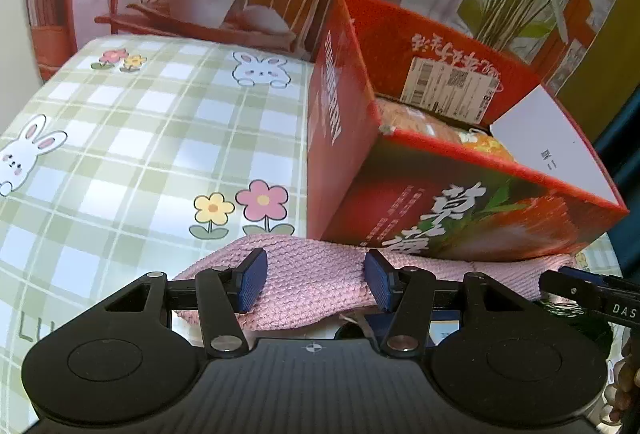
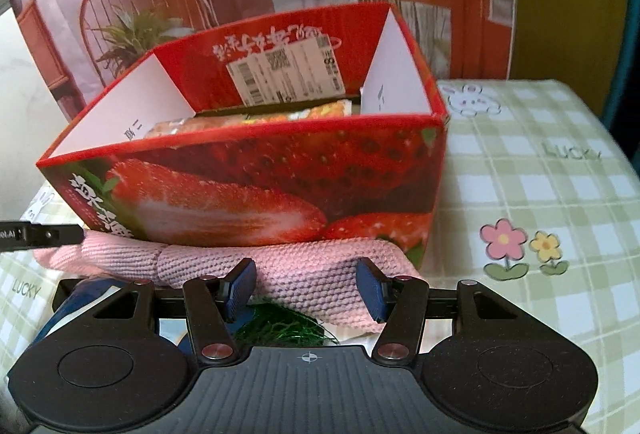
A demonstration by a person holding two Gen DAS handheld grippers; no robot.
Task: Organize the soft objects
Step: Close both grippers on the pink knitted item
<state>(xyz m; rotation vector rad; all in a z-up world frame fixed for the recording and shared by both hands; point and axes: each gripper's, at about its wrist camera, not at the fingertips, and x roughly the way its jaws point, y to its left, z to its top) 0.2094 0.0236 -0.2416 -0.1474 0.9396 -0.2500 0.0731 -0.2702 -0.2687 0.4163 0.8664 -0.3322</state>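
We see one pink knitted cloth lying on the table, right against the foot of one red strawberry box. The cloth runs along the box's near wall, and its far edge touches that wall in both views.

We count two grippers. The left gripper points down at the cloth with its two blue pads set about half apart, one on each side of a stretch of the knit. The right gripper stands the same way over the other end of the cloth, its two pads also about half apart with knit between them. Whether the pads of either gripper actually press the cloth we cannot tell; the fabric looks loosely spanned rather than bunched.

Each wrist view also catches the tip of the other gripper at its edge.

The box is open at the top, with two white flaps folded inward and one shipping label on the far inner wall. Inside lie packets in orange and yellow; we cannot count them.

The tablecloth is green check, printed with rabbits and flowers: in the left view we count two rabbits and two pairs of flowers. A bit of green tinsel-like stuff shows beneath the right gripper.
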